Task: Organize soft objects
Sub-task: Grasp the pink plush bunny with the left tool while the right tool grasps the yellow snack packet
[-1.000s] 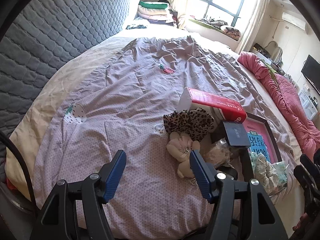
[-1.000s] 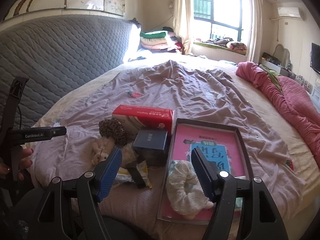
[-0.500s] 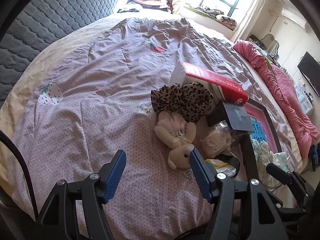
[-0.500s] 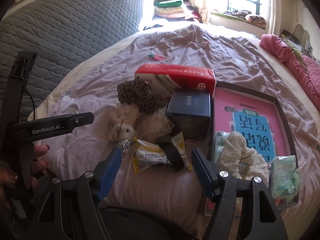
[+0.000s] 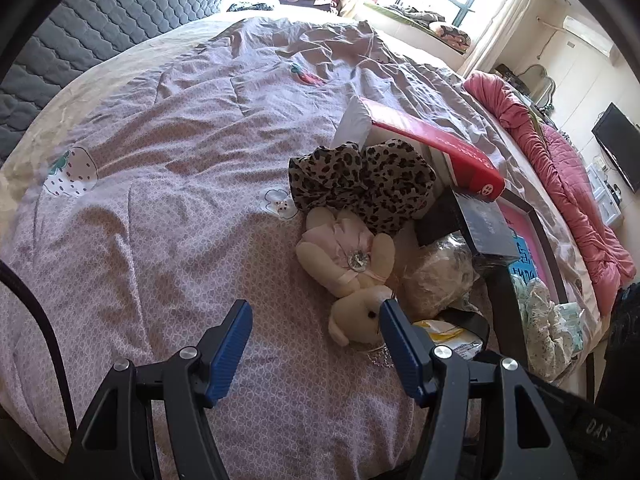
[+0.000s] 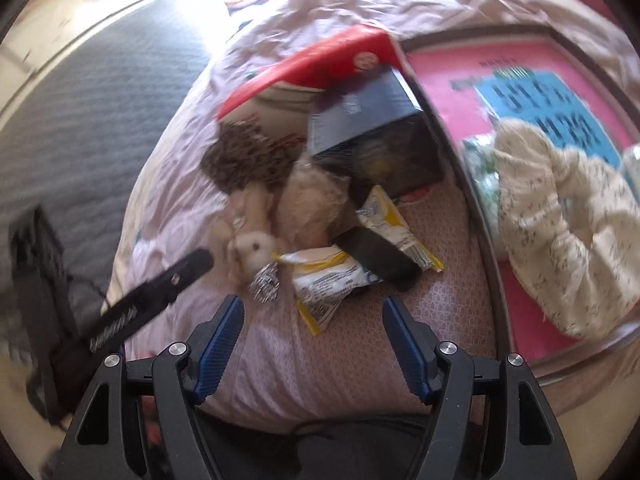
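- Your left gripper [image 5: 316,338] hangs over the bed [image 5: 160,152], jaws spread about mid-width, nothing between them. Its right pad sits just beside the bunny's head, not on it.
- Plush bunny [image 5: 352,272] lies on the quilt, head toward you, just left of the pile. Light and squashy; it'll deform rather than slip. Take it across the body or neck. Avoid the glittery brooch on its chest: hard and probably slick.
- Leopard scrunchie [image 5: 364,180] lies just behind the bunny and leans on the red box [image 5: 436,146]. Very light, all loose ruffle. Pinch a thick fold so it bunches between the pads; a thin edge may pull free.
- Bagged beige soft item [image 5: 438,276] is wedged between the bunny and the dark box [image 5: 476,224]. The film looks slippery and crinkly, so grip deep and expect sliding.
- Yellow-and-white sachets [image 6: 344,268] with a black band [image 6: 376,254] across them lie in front of that, straight ahead of your right gripper [image 6: 310,338]. Its jaws are wide apart and empty. This view is motion-blurred.
- Tray [image 6: 452,148] at far right already holds a cream floral scrunchie [image 6: 560,224] and a pale green tissue pack [image 5: 572,318]. Likely the drop zone; its rim is stiff, so clear it on the way in.
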Demonstrator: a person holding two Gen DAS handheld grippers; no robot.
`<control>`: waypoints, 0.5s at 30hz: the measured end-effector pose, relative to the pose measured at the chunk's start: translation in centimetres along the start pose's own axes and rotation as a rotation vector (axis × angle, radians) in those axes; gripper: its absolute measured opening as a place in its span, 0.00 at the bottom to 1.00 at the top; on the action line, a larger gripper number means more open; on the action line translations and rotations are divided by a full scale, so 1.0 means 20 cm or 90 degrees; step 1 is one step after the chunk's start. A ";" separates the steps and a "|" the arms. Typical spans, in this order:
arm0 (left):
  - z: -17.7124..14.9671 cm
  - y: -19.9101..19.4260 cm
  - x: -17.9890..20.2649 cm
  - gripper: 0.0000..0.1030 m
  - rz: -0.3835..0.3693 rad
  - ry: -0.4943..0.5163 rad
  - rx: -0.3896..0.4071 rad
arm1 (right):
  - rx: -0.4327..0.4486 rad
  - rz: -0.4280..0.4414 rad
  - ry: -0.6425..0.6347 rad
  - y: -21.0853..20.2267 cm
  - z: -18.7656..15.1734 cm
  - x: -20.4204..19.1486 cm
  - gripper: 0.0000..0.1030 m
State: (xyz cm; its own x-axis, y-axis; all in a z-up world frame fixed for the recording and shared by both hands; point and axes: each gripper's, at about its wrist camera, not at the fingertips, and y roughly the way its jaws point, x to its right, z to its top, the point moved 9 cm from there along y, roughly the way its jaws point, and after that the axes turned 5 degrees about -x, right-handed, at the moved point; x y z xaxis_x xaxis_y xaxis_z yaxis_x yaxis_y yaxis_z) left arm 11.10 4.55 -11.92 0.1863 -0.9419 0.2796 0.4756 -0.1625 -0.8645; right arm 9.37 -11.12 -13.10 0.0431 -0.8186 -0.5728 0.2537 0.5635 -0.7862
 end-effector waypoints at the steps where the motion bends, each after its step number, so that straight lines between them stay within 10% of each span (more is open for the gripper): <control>1: 0.00 0.01 0.00 0.63 0.000 0.003 -0.001 | -0.002 0.003 0.031 0.02 0.01 0.02 0.71; 9: 0.01 0.07 0.03 0.63 -0.010 0.014 -0.006 | 0.019 0.016 0.186 0.11 0.07 0.12 0.71; 15: 0.03 0.10 0.04 0.69 -0.018 0.017 -0.008 | 0.007 -0.070 0.097 0.19 0.12 0.08 0.71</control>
State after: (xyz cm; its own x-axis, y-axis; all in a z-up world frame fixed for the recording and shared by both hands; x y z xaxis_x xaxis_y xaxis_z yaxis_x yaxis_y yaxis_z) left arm 12.76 3.63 -13.22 0.1505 -0.9444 0.2924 0.4699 -0.1919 -0.8616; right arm 12.79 -10.50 -16.48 -0.1312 -0.8482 -0.5131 0.2595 0.4702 -0.8436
